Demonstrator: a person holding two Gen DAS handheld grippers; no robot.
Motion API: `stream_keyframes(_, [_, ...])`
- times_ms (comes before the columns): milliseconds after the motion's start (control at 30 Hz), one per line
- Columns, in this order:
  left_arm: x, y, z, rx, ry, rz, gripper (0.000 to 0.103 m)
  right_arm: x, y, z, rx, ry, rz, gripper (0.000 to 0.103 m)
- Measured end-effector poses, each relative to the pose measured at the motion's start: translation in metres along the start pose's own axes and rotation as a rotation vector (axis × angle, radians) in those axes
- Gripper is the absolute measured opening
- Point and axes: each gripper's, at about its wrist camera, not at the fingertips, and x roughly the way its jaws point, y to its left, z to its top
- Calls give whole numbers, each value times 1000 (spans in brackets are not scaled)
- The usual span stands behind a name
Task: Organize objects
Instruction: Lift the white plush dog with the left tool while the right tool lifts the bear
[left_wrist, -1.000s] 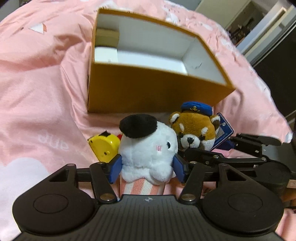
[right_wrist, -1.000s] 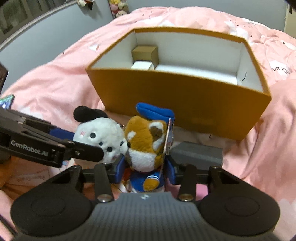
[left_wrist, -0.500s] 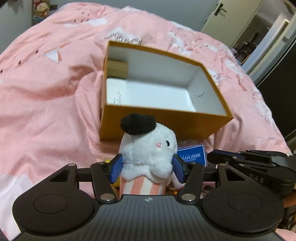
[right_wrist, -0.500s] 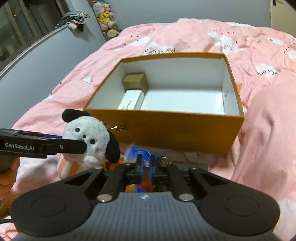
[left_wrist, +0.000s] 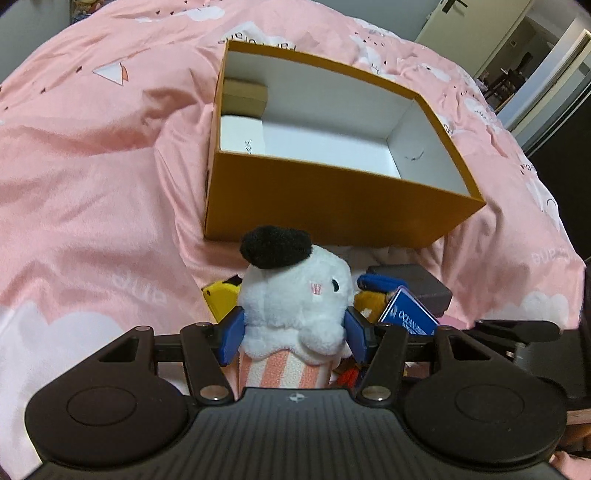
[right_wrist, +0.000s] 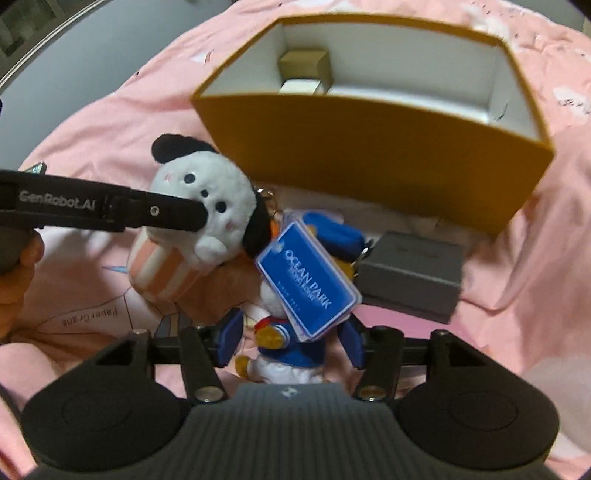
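My left gripper (left_wrist: 293, 338) is shut on a white plush dog (left_wrist: 295, 306) with black ears and a pink striped base, held just in front of the orange box (left_wrist: 332, 199). The dog also shows in the right wrist view (right_wrist: 207, 218). My right gripper (right_wrist: 291, 345) is open around a brown sailor plush (right_wrist: 284, 350) that lies on the bed, with a blue Ocean Park tag (right_wrist: 308, 284) over it. The box (right_wrist: 369, 147) is open and holds a small brown box (right_wrist: 304, 66) and a white box (right_wrist: 299, 86) at its left end.
A grey case (right_wrist: 413, 275) lies right of the plush, against the box front. A yellow tape measure (left_wrist: 218, 297) lies left of the dog. A paper sheet (right_wrist: 85, 321) lies on the pink quilt (left_wrist: 92, 166). A doorway (left_wrist: 517, 55) is at far right.
The right gripper shut empty half a second ago, lost the sailor plush, and now stands open around it lower down. The left gripper rose with the dog, then dropped back a little.
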Motion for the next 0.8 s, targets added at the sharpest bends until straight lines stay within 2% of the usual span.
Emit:
stream_keyframes(100, [1,0,0,-1,2,0,65,12,0,0,-12,6,-23,58])
stream_keyframes(200, [1,0,0,0,2,1,65,21,-2,-2,3,26,-30,50])
stream_keyframes(267, [1,0,0,0,1,2,65,16,-4,-4,18,9,-27,42])
stream_keyframes(300, [1,-1,0,3,-1,5,65,14,-5,-4,21,-2,-25,41])
stream_keyframes(600, [-23,-16,4,27,-78,-40,65,-38,-16,-3,54,-127,-3,39])
stream_keyframes(800, [-55,-33,23,43,-201,-88,65,-93,-23,17,49,-270,8,39])
